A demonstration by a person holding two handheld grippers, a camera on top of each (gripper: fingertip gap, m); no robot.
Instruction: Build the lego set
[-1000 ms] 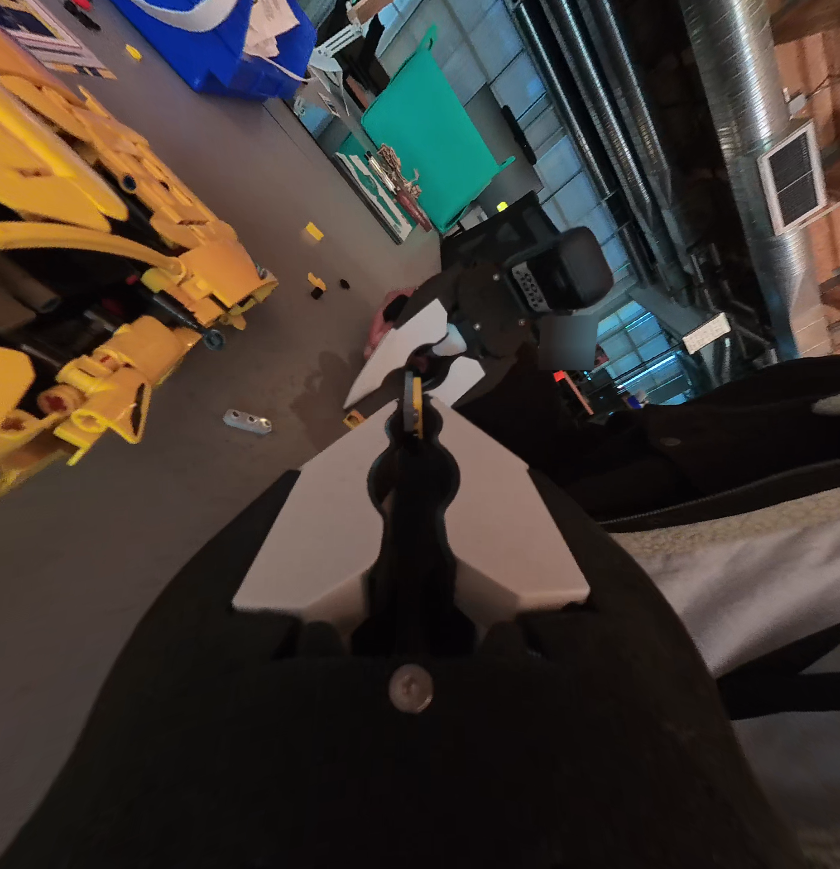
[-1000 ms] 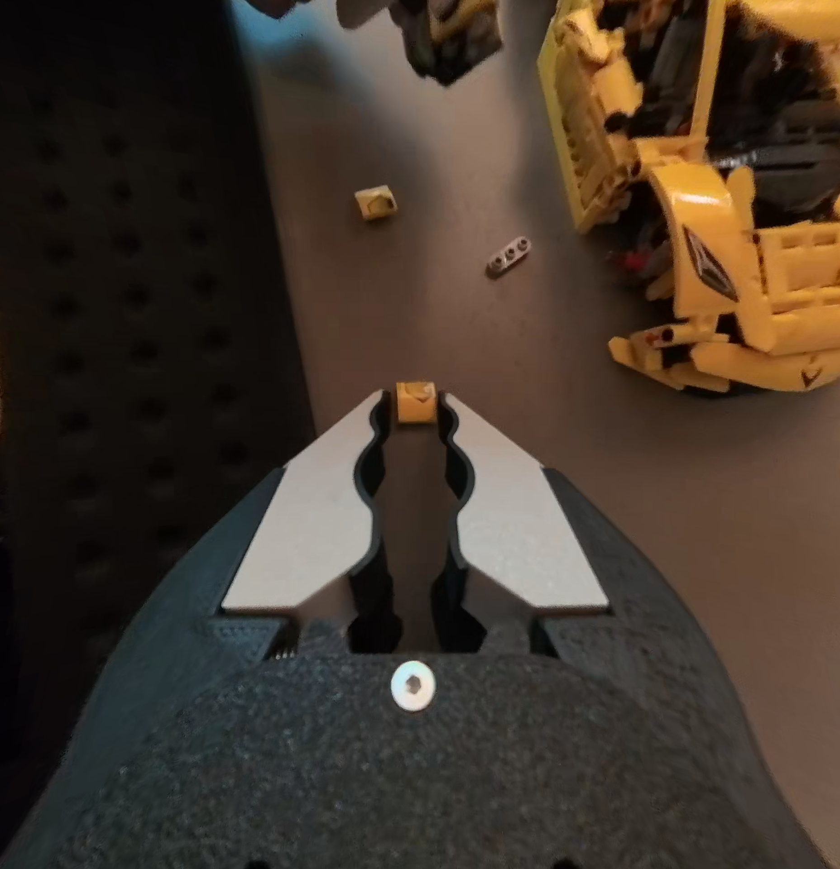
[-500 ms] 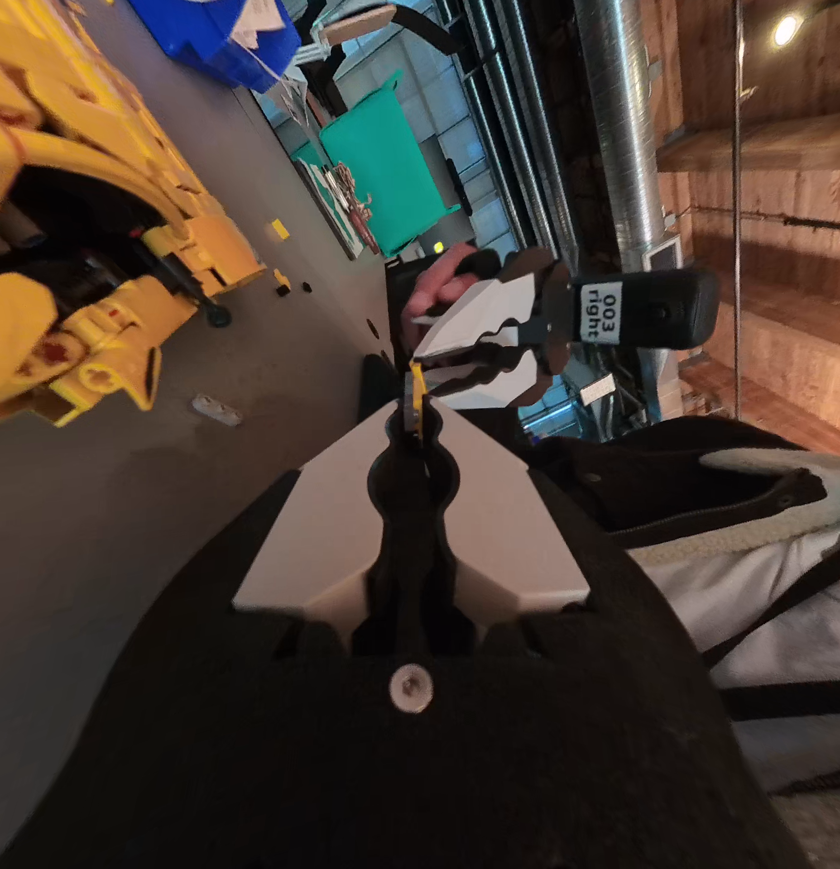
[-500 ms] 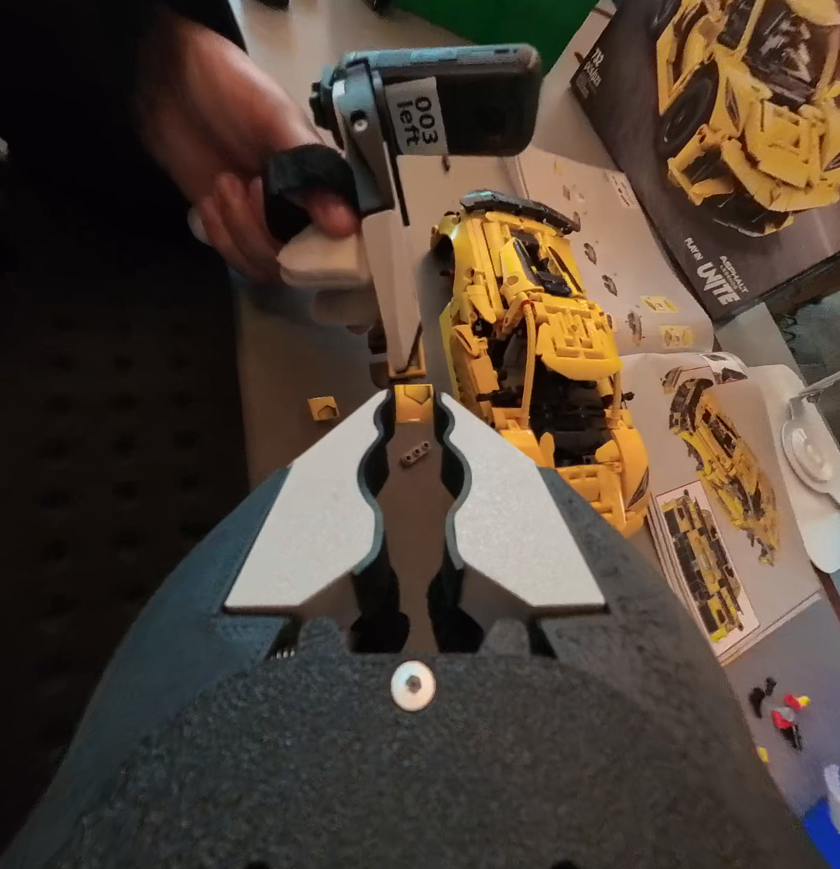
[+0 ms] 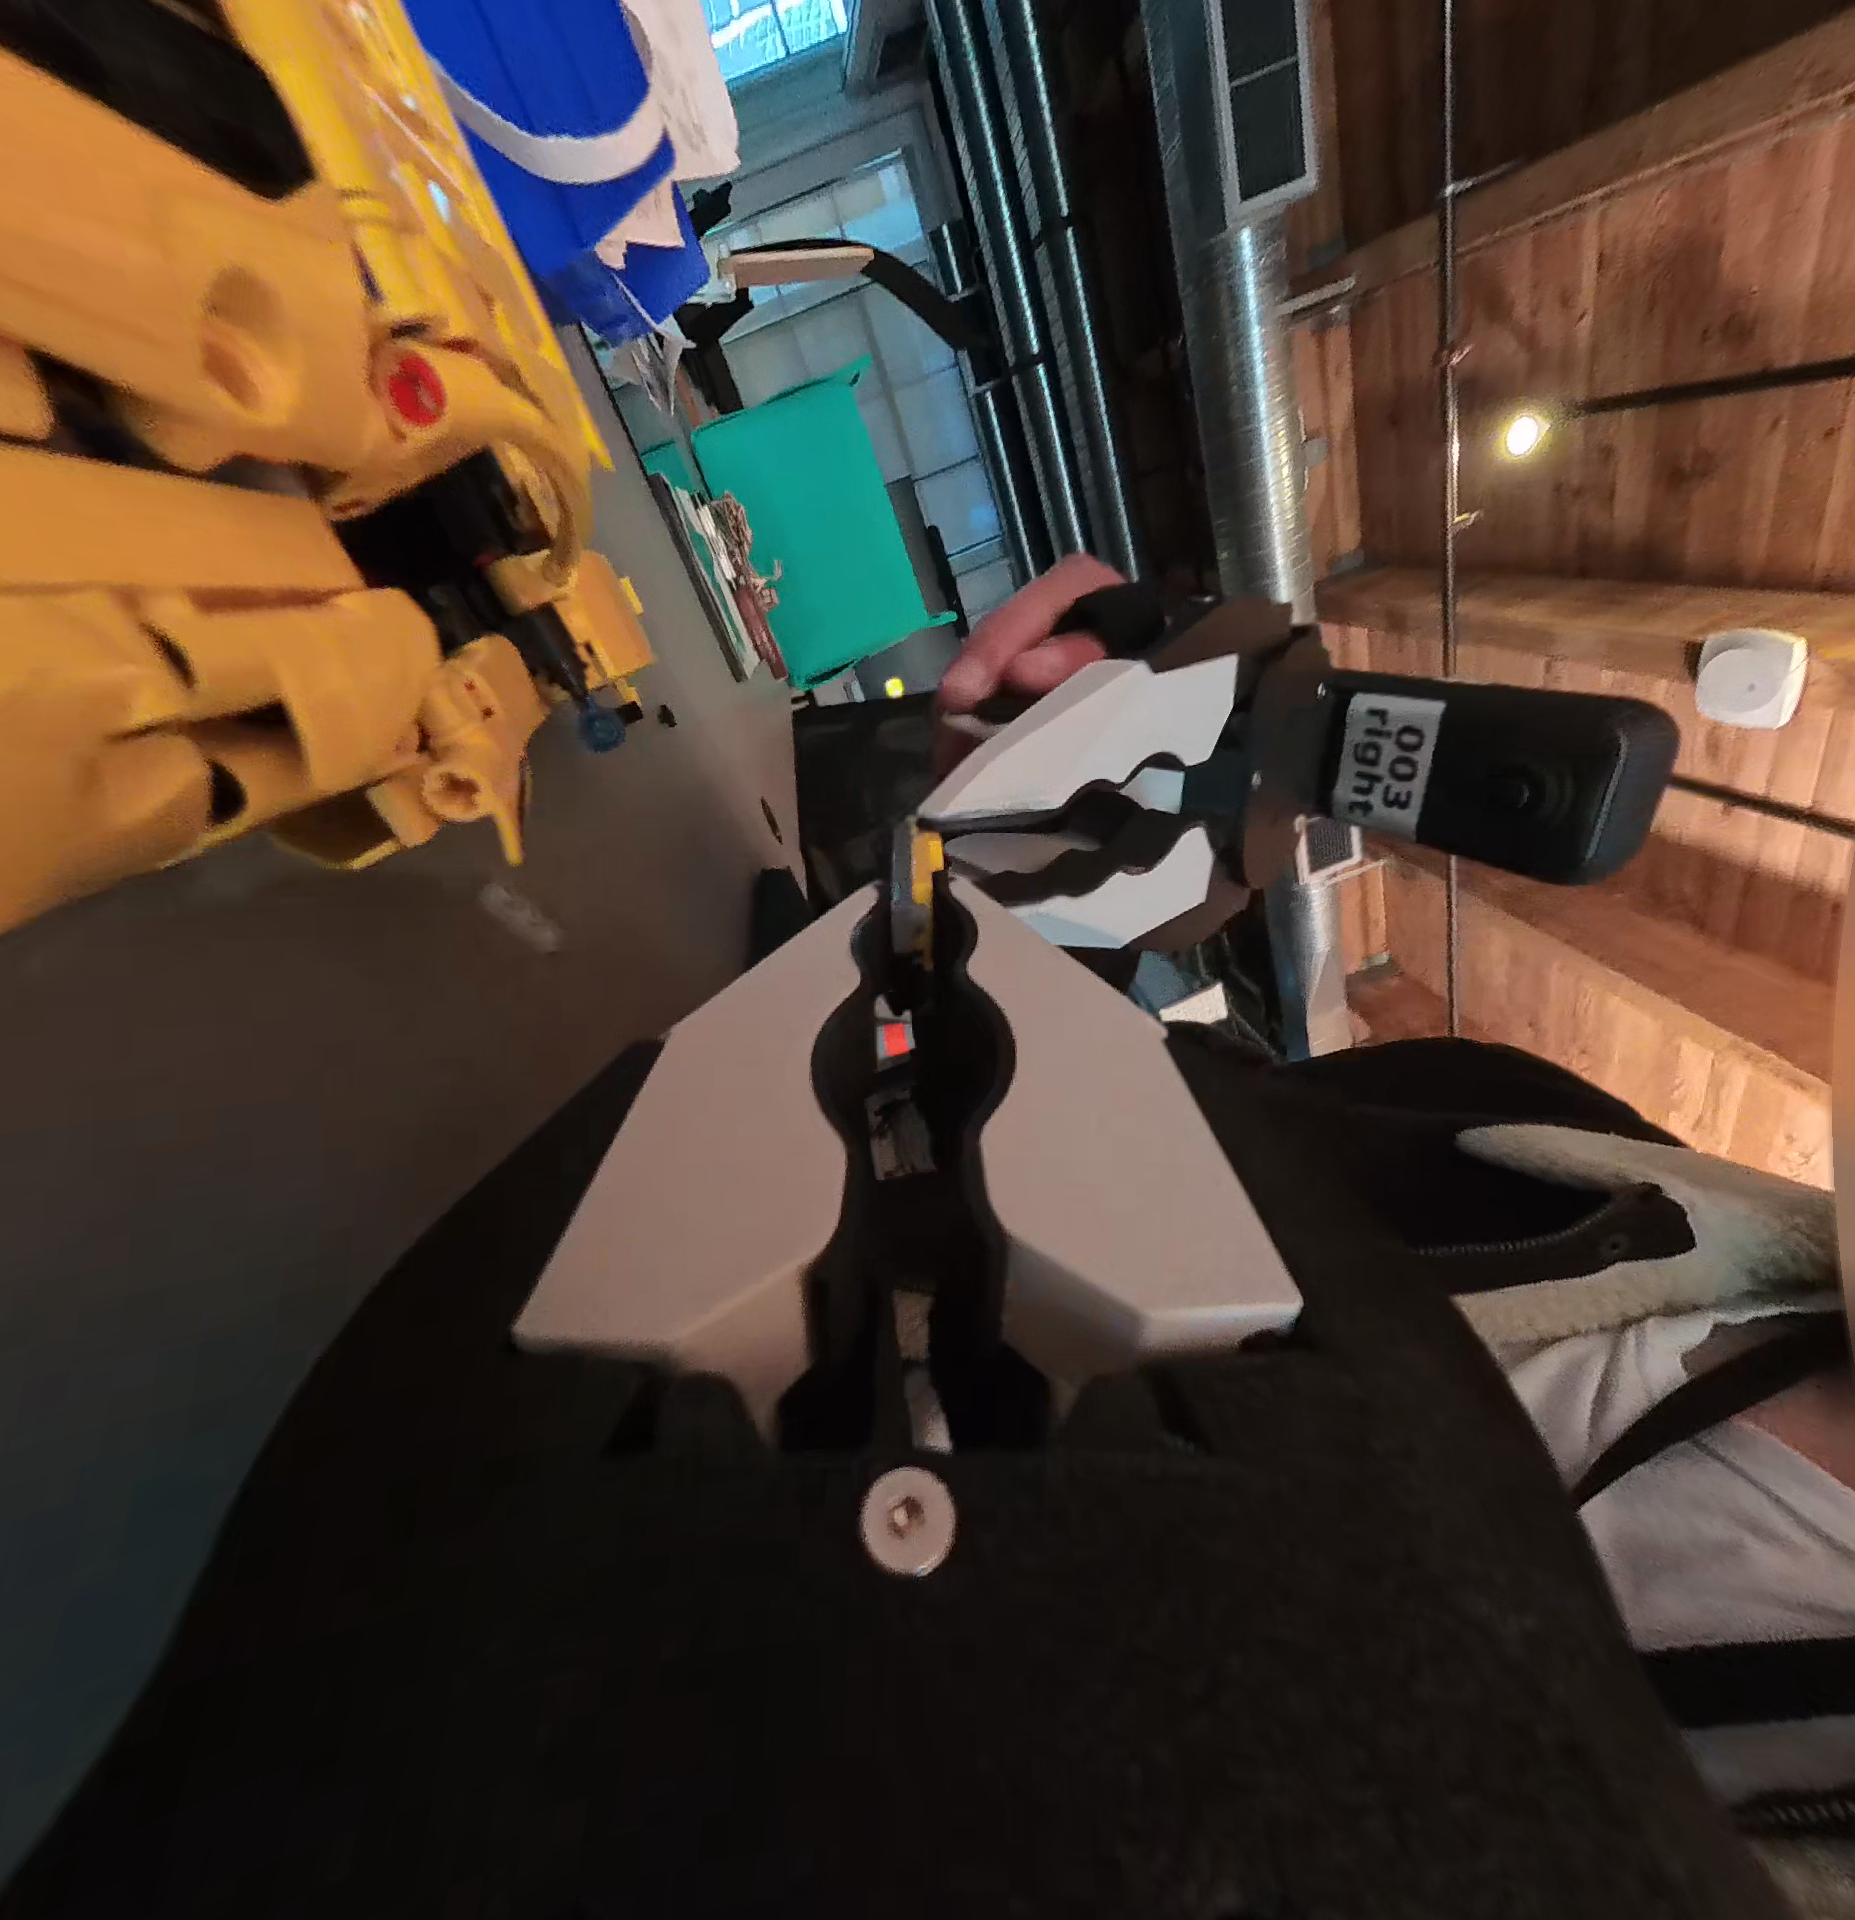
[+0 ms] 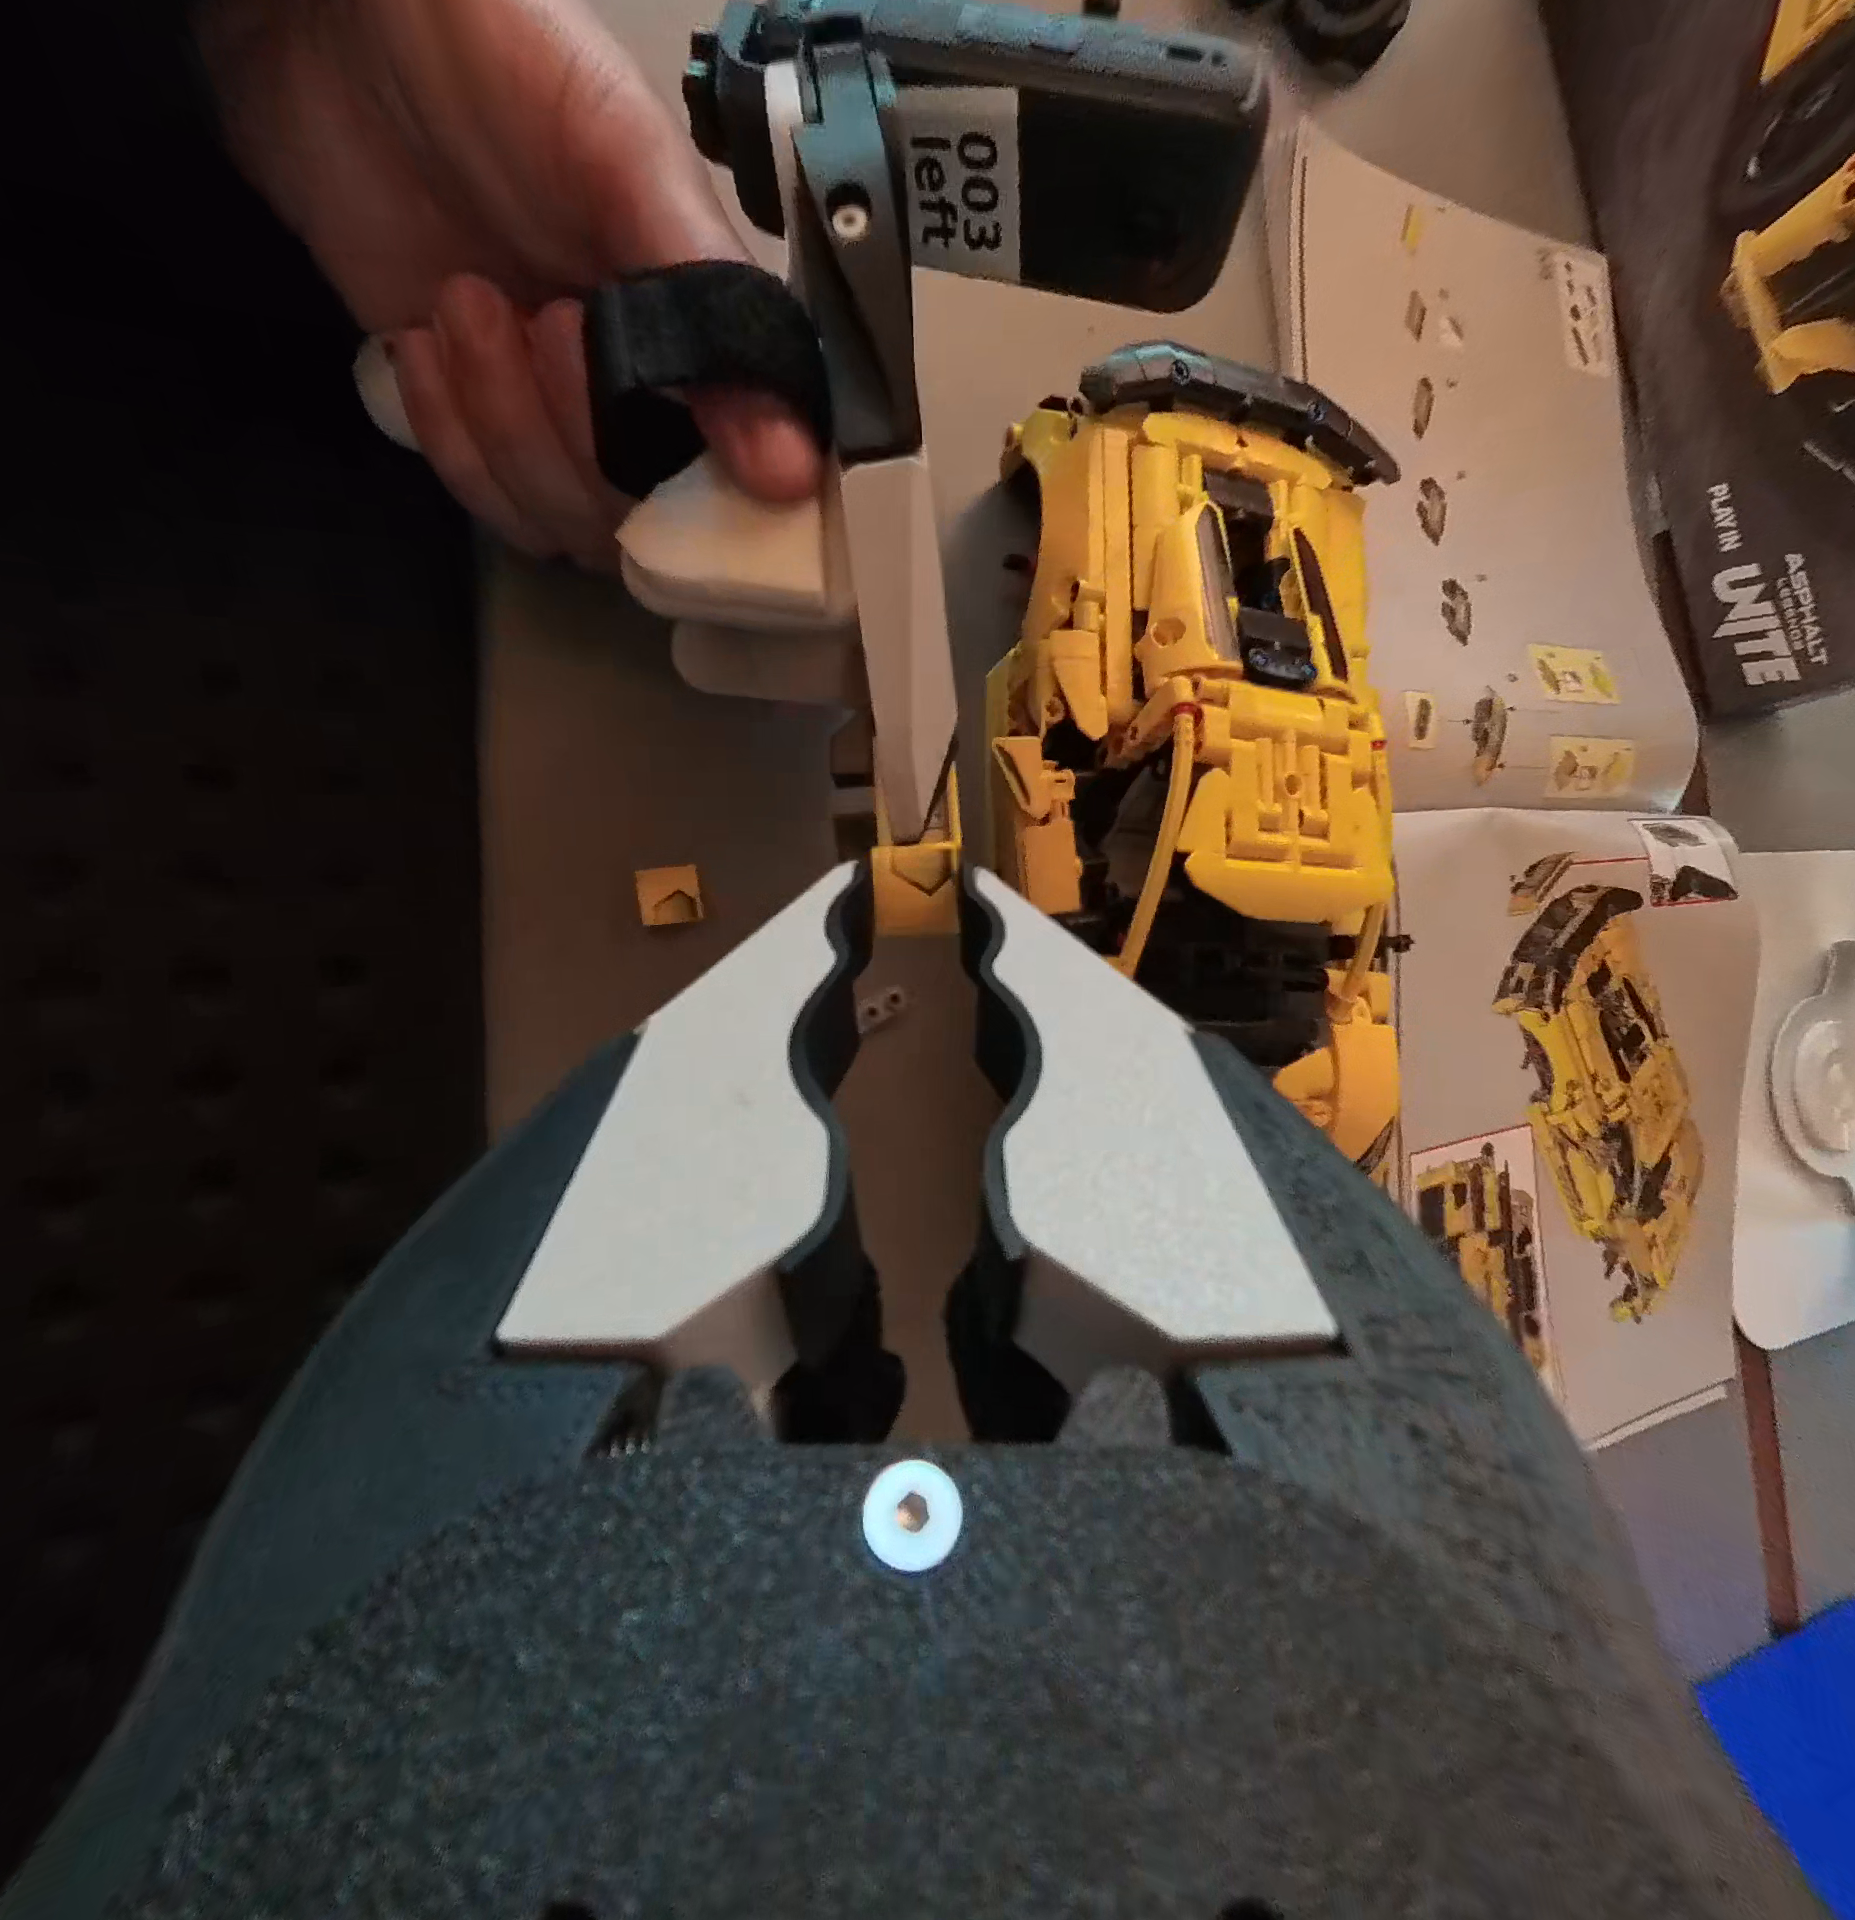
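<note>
The yellow tile [image 6: 910, 875] sits pinched at the tips of the right gripper [image 6: 912, 883], held in the air above the table [image 6: 549, 810], on the near-left side of the car [image 6: 1193, 748]. The left gripper [image 6: 918, 821] comes down from the far side and meets it tip to tip. In its own view the left gripper [image 5: 910, 914] is closed narrow on a thin part [image 5: 915, 883], grey and yellow seen edge-on, and the right gripper [image 5: 938, 826] touches that part from the right. Whether these are two pieces being joined or one piece being passed, I cannot tell.

To do this step well, I would keep both tools steady and square to each other, press straight along the joint rather than twisting, and let only one tool loosen once the pieces have seated. Grips this far out on the tips are shallow, so a sideways push would likely flip the tile out.

On the table a second yellow tile [image 6: 669, 896] lies left of the held one, and a small grey beam [image 6: 881, 1006] lies between the right gripper's fingers in view. The booklet [image 6: 1505, 644] lies open right of the car, with the box [image 6: 1775, 343] at far right.

As for containers, a blue bin [image 5: 559, 135] stands far across the table with papers in it; a clear tray [image 6: 1827, 1081] on the right looks empty, though it is hard to be sure.
</note>
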